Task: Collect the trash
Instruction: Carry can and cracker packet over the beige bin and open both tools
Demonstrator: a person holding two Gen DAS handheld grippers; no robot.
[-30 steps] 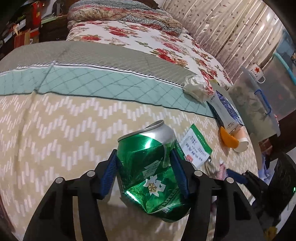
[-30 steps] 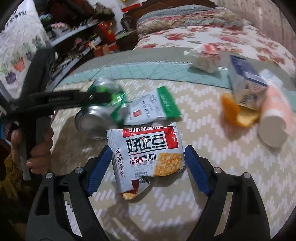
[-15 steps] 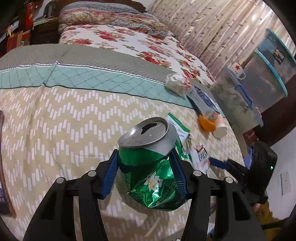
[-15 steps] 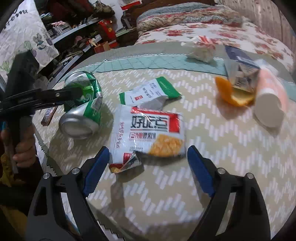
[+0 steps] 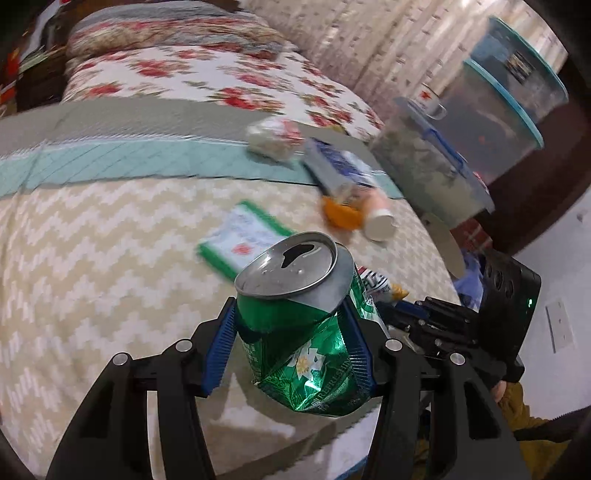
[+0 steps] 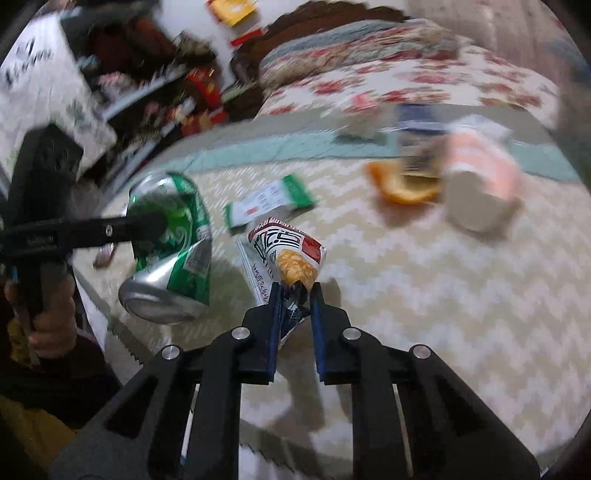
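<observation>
Right wrist view: the right gripper (image 6: pixel 295 291), wide open a second ago, is closing on the snack wrapper (image 6: pixel 286 254), bunching it. The left gripper (image 5: pixel 291 339) still clamps the crushed can (image 5: pixel 306 332), so two pieces are ready for carrying off.

A bed (image 5: pixel 92 258) carries a cream zigzag blanket with a teal band (image 5: pixel 110 162) across it. A floral quilt (image 5: pixel 207 77) and pillow (image 5: pixel 166 33) lie toward the far end. Off the bed's right edge stand stacked clear bins (image 5: pixel 491 122) with a mug (image 5: pixel 428 101) on a lidded tub (image 5: pixel 424 173); curtains (image 5: pixel 369 48) hang behind. Off the left edge are cluttered shelves (image 6: pixel 155 99).
</observation>
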